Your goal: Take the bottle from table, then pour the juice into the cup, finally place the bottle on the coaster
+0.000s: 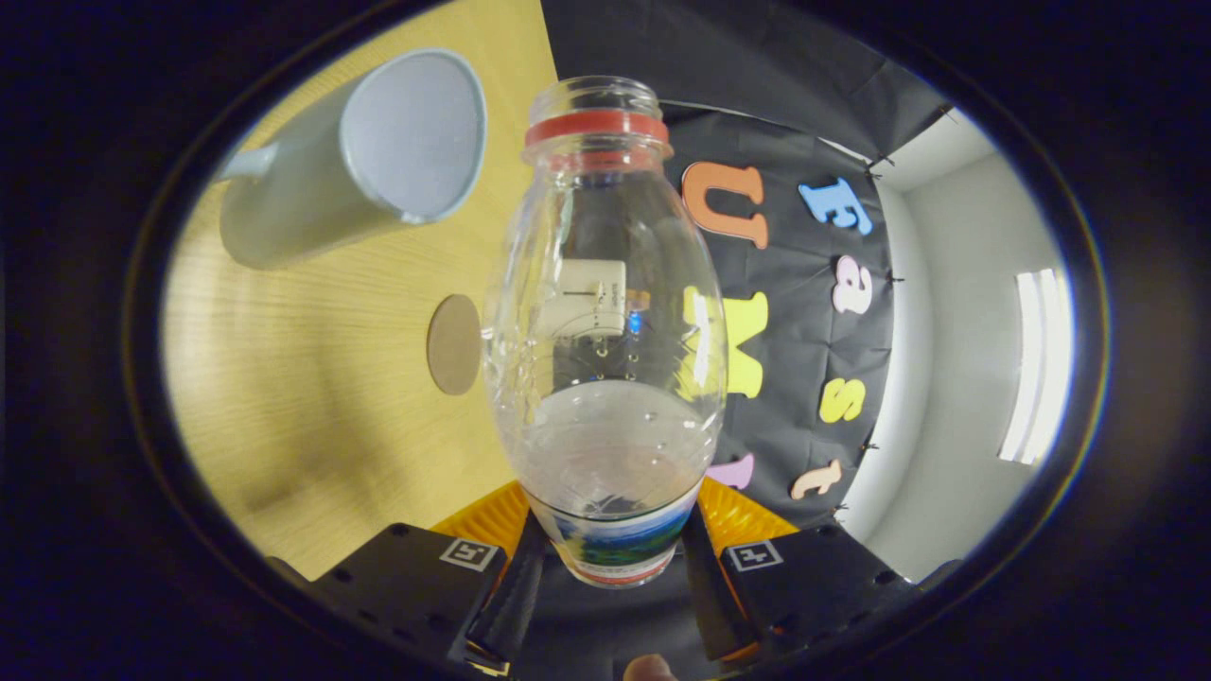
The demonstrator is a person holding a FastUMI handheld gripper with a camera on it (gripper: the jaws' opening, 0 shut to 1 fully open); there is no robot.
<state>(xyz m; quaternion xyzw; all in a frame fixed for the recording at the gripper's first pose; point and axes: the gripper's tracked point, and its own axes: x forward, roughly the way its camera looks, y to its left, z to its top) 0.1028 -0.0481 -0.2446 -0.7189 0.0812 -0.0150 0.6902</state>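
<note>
Clear bottle (605,312) is clamped in the gripper (610,558) and lifted — pouring into the cup (355,161) and the coaster (454,343) remain.

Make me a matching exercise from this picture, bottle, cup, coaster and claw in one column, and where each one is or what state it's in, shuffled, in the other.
Things:
1. bottle
2. cup
3. coaster
4. claw

Descriptions:
A. flat brown disc lying bare on the wooden table
B. shut on the bottle's labelled lower end
C. clear, uncapped, red ring at the neck, some pale liquid inside
D. pale, with a handle, standing on the table beyond the coaster

Pairs: 1-C, 2-D, 3-A, 4-B
</note>
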